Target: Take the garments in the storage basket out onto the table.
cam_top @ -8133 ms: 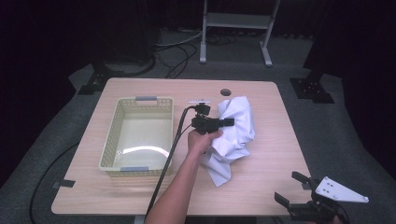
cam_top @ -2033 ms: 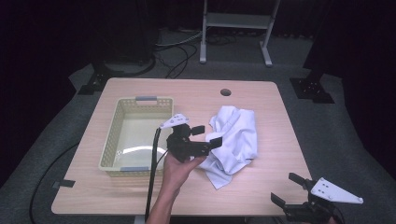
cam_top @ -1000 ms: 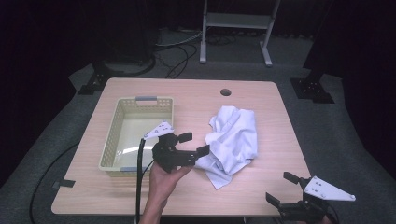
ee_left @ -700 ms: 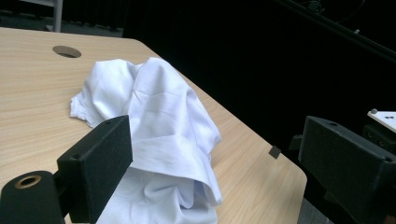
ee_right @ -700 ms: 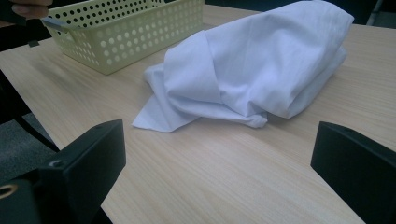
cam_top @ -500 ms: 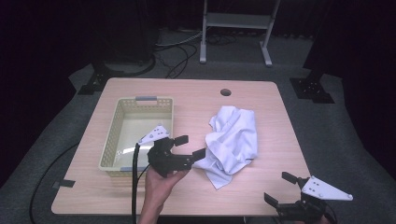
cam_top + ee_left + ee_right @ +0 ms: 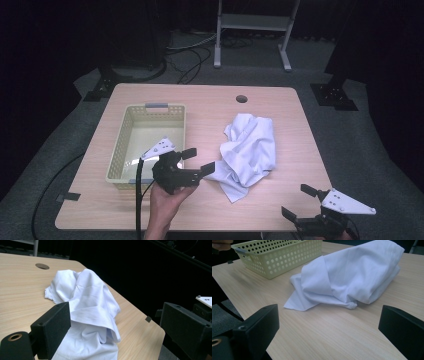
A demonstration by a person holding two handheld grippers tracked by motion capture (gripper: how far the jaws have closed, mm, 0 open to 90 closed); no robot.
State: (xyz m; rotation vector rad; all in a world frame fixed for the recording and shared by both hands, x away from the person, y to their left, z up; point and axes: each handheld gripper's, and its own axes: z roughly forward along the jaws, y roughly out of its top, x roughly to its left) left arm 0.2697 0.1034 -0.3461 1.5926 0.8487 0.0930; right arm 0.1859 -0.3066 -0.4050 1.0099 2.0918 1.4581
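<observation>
A crumpled white cloth [image 7: 250, 149] lies on the right half of the wooden table [image 7: 210, 107]. My left gripper [image 7: 199, 160] hovers just left of the cloth's near-left corner, beside the basket, held by a hand that comes in from the near edge. Its jaws stand wide apart with nothing gripped. In the left gripper view the cloth [image 7: 87, 302] lies ahead between the black pads [image 7: 53, 326]. My right gripper [image 7: 298, 201] is open at the table's near right corner. In the right gripper view the cloth [image 7: 352, 277] lies beyond my gripper [image 7: 329, 332].
A pale yellow perforated basket [image 7: 120, 150] stands empty on the left half of the table; its corner [image 7: 277, 255] is at the top left of the right gripper view. A round cable hole [image 7: 241, 98] is near the far edge. A black cable trails off the near left.
Since the oldest frame the left gripper has left the cloth's top and drawn back toward the near edge beside the basket. Over the last second it barely shifted. The right gripper stayed put.
</observation>
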